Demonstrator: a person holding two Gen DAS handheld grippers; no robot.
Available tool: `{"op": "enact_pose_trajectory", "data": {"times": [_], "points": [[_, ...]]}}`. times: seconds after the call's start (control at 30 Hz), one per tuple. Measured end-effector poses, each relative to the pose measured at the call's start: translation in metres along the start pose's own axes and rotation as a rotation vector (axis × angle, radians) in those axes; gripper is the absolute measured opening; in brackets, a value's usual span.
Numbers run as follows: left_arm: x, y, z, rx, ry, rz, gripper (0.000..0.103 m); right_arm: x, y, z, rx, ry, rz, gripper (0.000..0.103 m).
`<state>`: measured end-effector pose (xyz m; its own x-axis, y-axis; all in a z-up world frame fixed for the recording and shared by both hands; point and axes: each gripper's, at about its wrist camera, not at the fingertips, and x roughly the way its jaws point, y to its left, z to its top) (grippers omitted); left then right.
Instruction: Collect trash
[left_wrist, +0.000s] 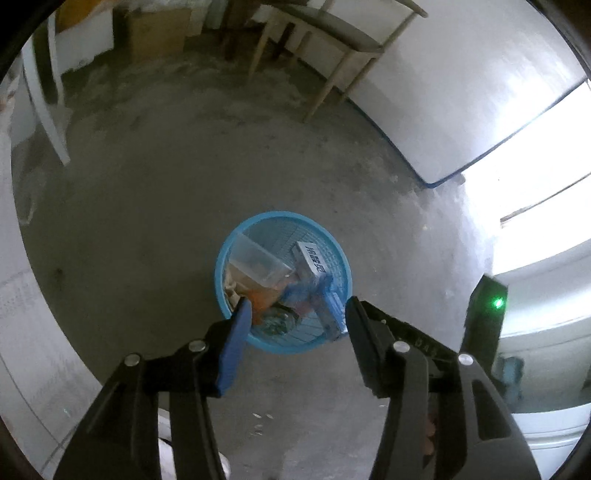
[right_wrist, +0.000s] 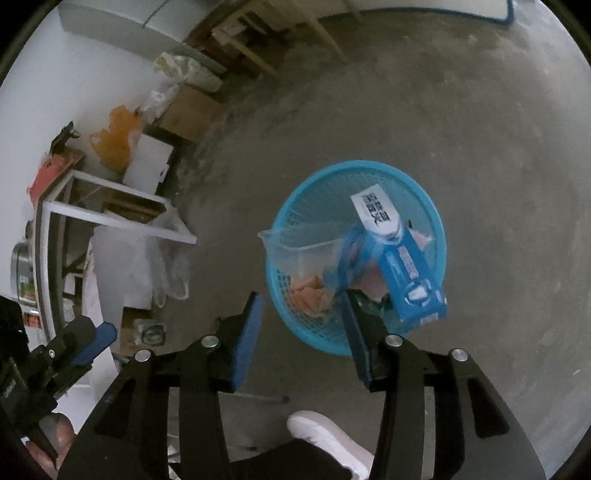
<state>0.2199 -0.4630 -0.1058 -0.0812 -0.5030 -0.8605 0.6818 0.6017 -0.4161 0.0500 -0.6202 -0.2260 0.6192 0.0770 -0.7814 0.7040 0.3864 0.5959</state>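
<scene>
The floor (left_wrist: 184, 192) is bare grey concrete. A wooden chair (left_wrist: 332, 40) stands by the white wall (left_wrist: 443, 92). Bright light comes in at the right. Cardboard boxes (right_wrist: 188, 110) and a white frame (right_wrist: 110, 214) sit along the other wall.

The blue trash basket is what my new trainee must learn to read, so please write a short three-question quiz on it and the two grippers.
1. True or false: the blue basket stands on a table.
2. Which sticks out over the basket's rim? A) clear plastic container B) a glass bottle C) a broom
3. Fill in: the left gripper and right gripper are both ____ and hold nothing.

Key: 1 false, it stands on the concrete floor; 2 A; 3 open.
</scene>
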Motion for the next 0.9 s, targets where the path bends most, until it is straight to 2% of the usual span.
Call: {"op": "enact_pose_trajectory", "data": {"times": [0.17, 0.27, 0.37, 0.43, 0.5, 0.57, 0.63, 0.73, 0.8, 0.9], "points": [[-0.025, 0.012, -0.007, 0.029, -0.044, 0.027, 0.055, -0.018, -0.005, -0.013, -0.031, -0.023, -0.009, 0.046], [-0.055, 0.016, -0.018, 0.045, -0.093, 0.026, 0.057, -0.035, -0.001, -0.025, -0.063, -0.057, -0.007, 0.047], [-0.095, 0.014, -0.039, 0.091, -0.156, 0.036, 0.062, -0.061, 0.014, -0.042, -0.131, -0.099, -0.007, 0.054], [-0.119, 0.014, -0.054, 0.116, -0.194, 0.052, 0.067, -0.082, 0.033, -0.058, -0.205, -0.128, 0.000, 0.065], [-0.150, 0.012, -0.078, 0.137, -0.240, 0.073, 0.076, -0.107, 0.060, -0.081, -0.323, -0.159, 0.013, 0.073], [-0.179, 0.011, -0.105, 0.129, -0.283, 0.099, 0.090, -0.127, 0.084, -0.102, -0.424, -0.173, 0.029, 0.084], [-0.210, 0.013, -0.137, 0.105, -0.358, 0.146, 0.098, -0.153, 0.110, -0.127, -0.534, -0.224, 0.030, 0.095], [-0.244, 0.016, -0.182, 0.065, -0.461, 0.246, 0.098, -0.183, 0.142, -0.168, -0.683, -0.321, 0.002, 0.095], [-0.254, 0.019, -0.209, 0.044, -0.494, 0.295, 0.098, -0.195, 0.161, -0.198, -0.770, -0.349, -0.022, 0.095], [-0.265, 0.024, -0.248, -0.045, -0.527, 0.375, 0.098, -0.201, 0.177, -0.236, -0.891, -0.366, -0.048, 0.095]]}}
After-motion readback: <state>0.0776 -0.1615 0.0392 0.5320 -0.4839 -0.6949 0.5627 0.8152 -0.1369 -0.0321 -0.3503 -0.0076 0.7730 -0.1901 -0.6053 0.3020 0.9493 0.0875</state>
